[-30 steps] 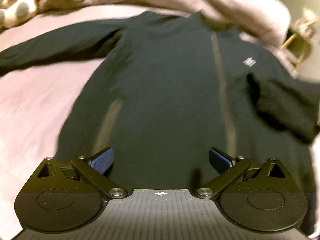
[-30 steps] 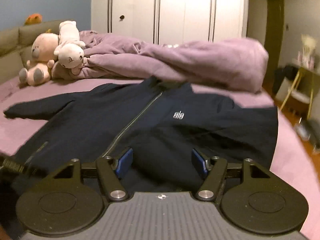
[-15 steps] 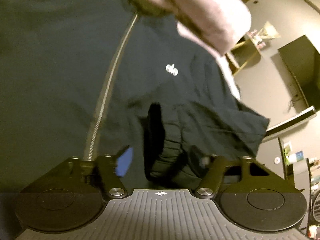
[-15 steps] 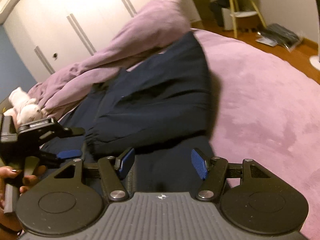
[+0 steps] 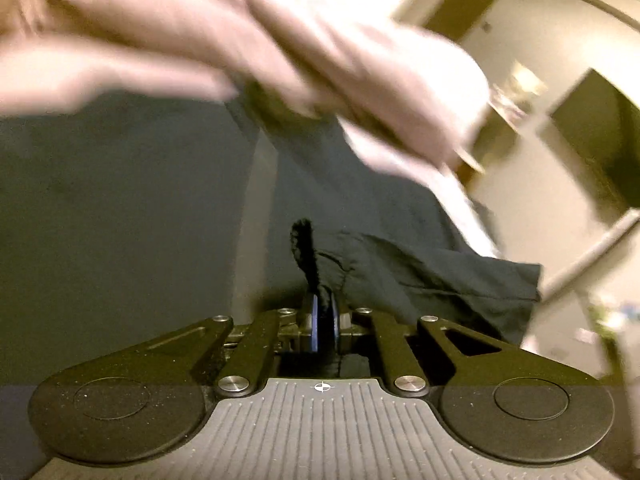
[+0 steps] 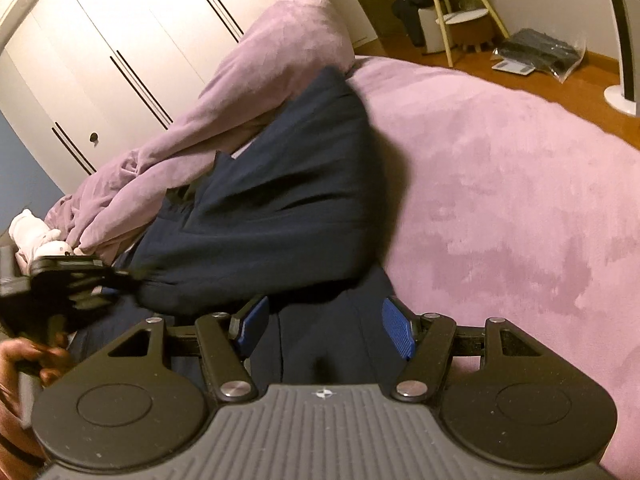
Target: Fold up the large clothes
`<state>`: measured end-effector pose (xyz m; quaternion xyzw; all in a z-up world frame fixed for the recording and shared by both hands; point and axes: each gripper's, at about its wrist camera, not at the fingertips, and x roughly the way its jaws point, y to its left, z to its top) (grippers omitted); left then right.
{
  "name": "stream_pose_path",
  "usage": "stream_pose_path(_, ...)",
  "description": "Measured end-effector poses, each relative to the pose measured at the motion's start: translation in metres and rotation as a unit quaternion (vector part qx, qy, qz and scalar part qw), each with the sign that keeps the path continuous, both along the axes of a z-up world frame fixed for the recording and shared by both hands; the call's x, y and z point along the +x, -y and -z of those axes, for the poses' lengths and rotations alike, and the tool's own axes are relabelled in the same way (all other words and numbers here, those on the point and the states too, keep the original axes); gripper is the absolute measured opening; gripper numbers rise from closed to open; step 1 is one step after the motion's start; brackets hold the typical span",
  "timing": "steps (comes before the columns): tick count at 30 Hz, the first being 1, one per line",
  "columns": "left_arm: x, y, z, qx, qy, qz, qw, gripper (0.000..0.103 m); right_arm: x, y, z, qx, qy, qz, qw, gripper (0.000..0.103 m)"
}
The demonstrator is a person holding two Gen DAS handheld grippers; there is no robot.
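A dark navy zip-up jacket (image 6: 276,208) lies spread on the pink bed, its sleeve folded across the body. In the left wrist view my left gripper (image 5: 323,322) is shut on the sleeve's cuff (image 5: 306,248), which sticks up black between the blue pads. The jacket's zipper (image 5: 256,220) runs up the blurred dark body. Seen from the right wrist, the left gripper (image 6: 80,280) pulls the sleeve end leftward. My right gripper (image 6: 324,326) stands open just over the jacket's lower edge, nothing pinched between its blue pads (image 6: 396,330).
A rumpled lilac duvet (image 6: 256,92) lies past the jacket's collar, a plush toy (image 6: 36,236) at its left end. White wardrobe doors (image 6: 120,48) stand behind. Bare pink bedcover (image 6: 520,200) stretches right; beyond its edge are wood floor and a small stool (image 6: 452,16).
My left gripper swung right over the jacket, closed on the folded sleeve's cuff and now holds it. The right gripper rolled and dropped toward the jacket's right side, its jaws unchanged.
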<state>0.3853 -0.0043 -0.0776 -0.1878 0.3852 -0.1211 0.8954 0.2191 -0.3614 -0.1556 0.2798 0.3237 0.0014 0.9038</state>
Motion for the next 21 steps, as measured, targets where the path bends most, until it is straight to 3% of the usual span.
stream_pose_path(3,0.004,-0.042,-0.018,0.086,0.024,-0.063,0.9940,0.009,0.010,-0.002,-0.007,0.004,0.003,-0.008,1.000,0.064)
stream_pose_path(5,0.009,-0.067,-0.016,0.102,0.009,-0.100,0.9897,0.010,0.021,-0.007,-0.011,0.016,0.014,-0.021,1.000,0.064)
stream_pose_path(9,0.014,-0.106,0.001,0.077,-0.023,-0.133,0.9879,0.012,0.048,-0.020,-0.015,0.037,0.023,-0.047,0.998,0.065)
stream_pose_path(11,0.015,-0.115,0.014,0.059,-0.043,-0.125,0.9894,0.030,0.065,-0.027,-0.013,0.045,0.018,-0.053,0.997,0.065)
stream_pose_path(13,0.017,-0.116,0.029,0.061,-0.052,-0.123,0.9892,0.042,0.081,-0.031,-0.008,0.064,0.011,-0.063,0.996,0.065)
stream_pose_path(16,0.021,-0.112,0.043,0.056,-0.056,-0.125,0.9890,0.048,0.101,-0.038,-0.001,0.087,-0.004,-0.070,0.994,0.066)
stream_pose_path(18,0.020,-0.113,0.048,0.055,-0.062,-0.124,0.9889,0.040,0.111,-0.041,0.006,0.096,-0.014,-0.069,0.993,0.066)
stream_pose_path(19,0.020,-0.114,0.048,0.061,-0.059,-0.123,0.9888,0.019,0.115,-0.043,0.008,0.100,-0.016,-0.067,0.993,0.066)
stream_pose_path(21,0.023,-0.115,0.042,0.065,-0.041,-0.122,0.9896,0.012,0.122,-0.043,0.013,0.115,-0.018,-0.059,0.991,0.066)
